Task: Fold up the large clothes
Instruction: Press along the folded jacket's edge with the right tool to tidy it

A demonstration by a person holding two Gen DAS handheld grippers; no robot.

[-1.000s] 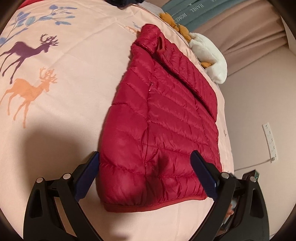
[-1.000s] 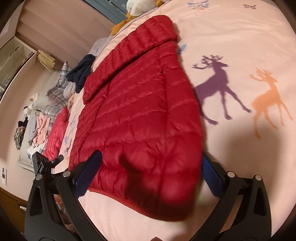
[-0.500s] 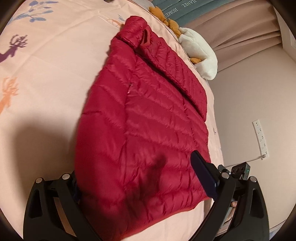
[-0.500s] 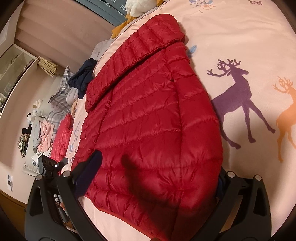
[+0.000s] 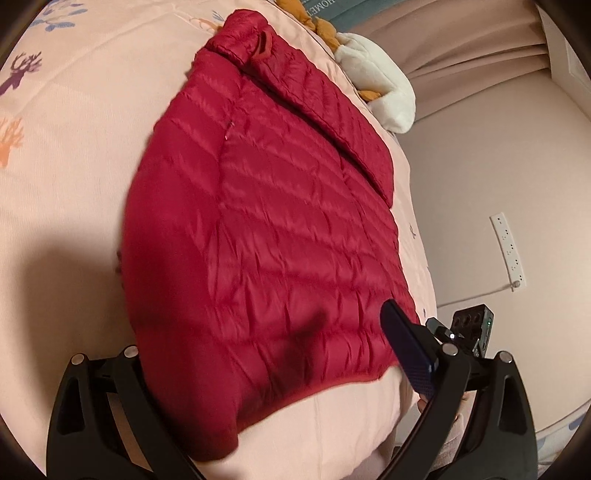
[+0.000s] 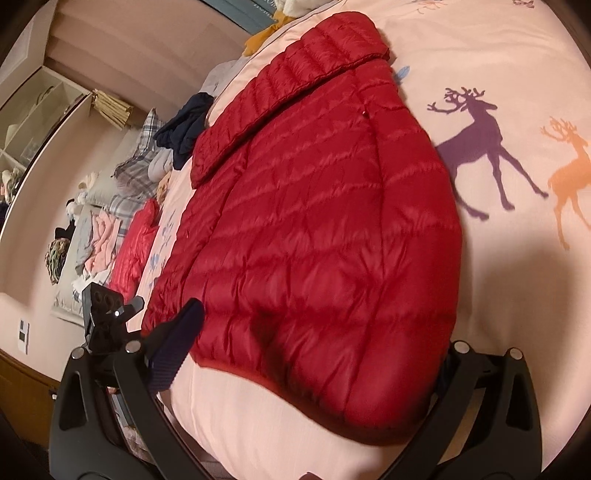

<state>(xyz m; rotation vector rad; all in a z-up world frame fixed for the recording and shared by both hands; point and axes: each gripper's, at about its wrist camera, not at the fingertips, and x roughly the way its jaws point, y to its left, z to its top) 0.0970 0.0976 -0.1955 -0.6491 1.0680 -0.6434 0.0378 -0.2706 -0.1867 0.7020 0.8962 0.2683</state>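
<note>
Both hand-held grippers advanced over red jacket [image 5: 266,229] hem, left [image 5: 266,373] and right [image 6: 317,369] spread, released.

At the top of your left wrist view, the teal cloth [image 5: 334,13] carries pale capitals you can read only as "HOME", cut off by the frame edge. In your right wrist view its lettering is too clipped to read.

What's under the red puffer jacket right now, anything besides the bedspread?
Around the red puffer jacket only the pink deer-print bedspread shows. One finger of each tool disappears beneath the hem corners. Whatever else lies beneath the jacket's middle is covered.
</note>
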